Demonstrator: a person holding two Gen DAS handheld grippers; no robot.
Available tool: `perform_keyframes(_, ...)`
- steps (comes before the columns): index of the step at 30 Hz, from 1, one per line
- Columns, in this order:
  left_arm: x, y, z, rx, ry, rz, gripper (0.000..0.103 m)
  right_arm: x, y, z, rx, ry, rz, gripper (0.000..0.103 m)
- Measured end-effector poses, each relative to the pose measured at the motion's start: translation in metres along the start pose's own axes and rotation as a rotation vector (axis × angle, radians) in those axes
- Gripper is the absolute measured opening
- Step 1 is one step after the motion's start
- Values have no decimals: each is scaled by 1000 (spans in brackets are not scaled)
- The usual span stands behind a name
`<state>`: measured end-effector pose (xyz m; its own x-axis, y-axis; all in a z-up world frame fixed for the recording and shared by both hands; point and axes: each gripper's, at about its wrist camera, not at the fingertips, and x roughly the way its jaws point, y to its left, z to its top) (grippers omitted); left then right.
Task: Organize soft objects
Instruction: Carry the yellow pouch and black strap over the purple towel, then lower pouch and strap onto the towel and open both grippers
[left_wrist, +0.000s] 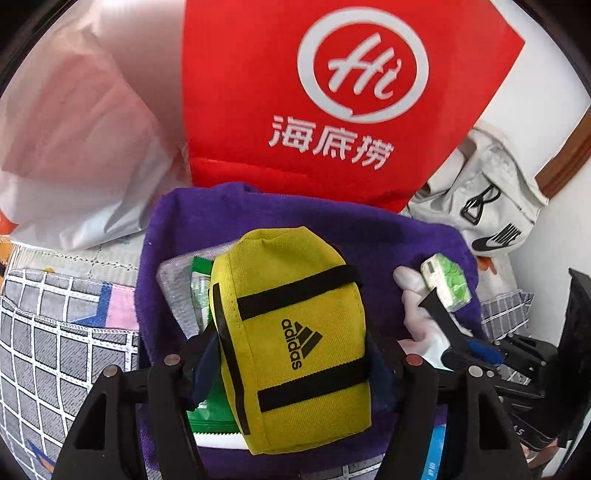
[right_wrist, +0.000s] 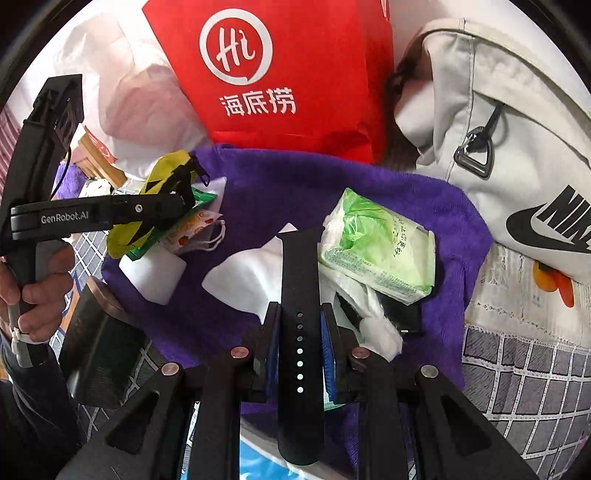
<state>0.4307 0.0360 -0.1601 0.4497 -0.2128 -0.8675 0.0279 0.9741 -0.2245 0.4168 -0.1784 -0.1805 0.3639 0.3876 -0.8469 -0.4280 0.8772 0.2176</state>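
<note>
**Yellow pouch and black strap over the purple towel**

Yellow fabric fills the left tongs (left_wrist: 291, 347), which clamp a yellow pouch (left_wrist: 295, 332) above a purple towel (left_wrist: 388, 236). The right tongs (right_wrist: 300, 354) pinch a black watch strap (right_wrist: 300, 295) beside a green tissue pack (right_wrist: 376, 251). A red bag (right_wrist: 288, 74) stands behind; the checked surface beneath is possibly bedding.
</note>
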Motion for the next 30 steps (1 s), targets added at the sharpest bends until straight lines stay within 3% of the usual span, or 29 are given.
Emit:
perform_keyframes(15,11,-5,1,9,19,3,69,10,0,0,2,18,-4,21)
perform_keyframes(25,8,3,3,-9,25,-39,73,6,-5,-1,16,13,-1,22)
perform_keyframes(30,7,1,3,4,37,-39,78,0,-5,0,10,2,-15,43)
